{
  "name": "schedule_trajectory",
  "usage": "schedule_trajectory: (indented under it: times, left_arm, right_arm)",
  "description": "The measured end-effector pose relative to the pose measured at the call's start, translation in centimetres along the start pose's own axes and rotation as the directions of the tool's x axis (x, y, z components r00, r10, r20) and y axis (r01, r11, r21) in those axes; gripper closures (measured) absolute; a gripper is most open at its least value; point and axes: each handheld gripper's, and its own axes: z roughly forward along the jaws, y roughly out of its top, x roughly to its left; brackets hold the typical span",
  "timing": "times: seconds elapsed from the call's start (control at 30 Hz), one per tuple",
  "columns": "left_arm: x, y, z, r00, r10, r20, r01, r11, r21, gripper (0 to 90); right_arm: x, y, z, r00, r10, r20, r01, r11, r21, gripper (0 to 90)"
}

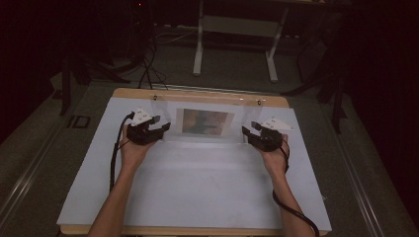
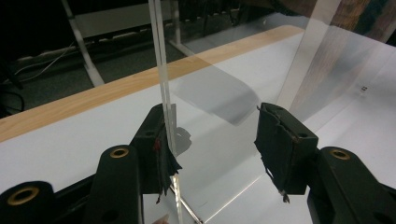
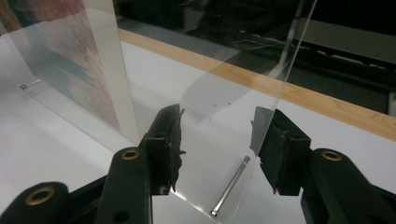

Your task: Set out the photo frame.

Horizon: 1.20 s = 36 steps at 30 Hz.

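Metal pin (image 3: 229, 187) under clear acrylic frame (image 3: 224, 84)

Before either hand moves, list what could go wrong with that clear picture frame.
1. The left gripper has its jaws wide, with only one pad near the edge of the clear picture frame; the upright frame could tip over.
2. The right gripper also stands open around the clear panel, so lifting now might let it slip.
3. A loose metal pin lies on the table under that panel and could roll away.
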Motion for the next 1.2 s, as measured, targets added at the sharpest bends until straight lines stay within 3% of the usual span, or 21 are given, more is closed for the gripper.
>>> schedule_trajectory:
  times: [0.3,0.7,1.2]
  left_arm:
    - [0.1,0.1,-0.1,1.0,-0.002,0.0,0.002,1.0,0.003,47.9]
    - [-0.4,0.6,-0.5,1.0,-0.004,-0.003,0.004,0.9999,0.015,48.1]
    - [-0.9,1.4,-0.9,0.9986,-0.047,0.025,0.044,0.9946,0.094,48.1]
  right_arm:
    - [0.1,0.4,-0.1,1.0,-0.003,0.001,0.003,1.0,-0.01,51.6]
    - [-0.2,0.5,-0.5,0.9993,0.034,-0.015,-0.035,0.999,-0.023,51.7]
    - [-0.1,0.9,-1.5,0.9958,0.087,-0.029,-0.085,0.994,0.063,51.7]
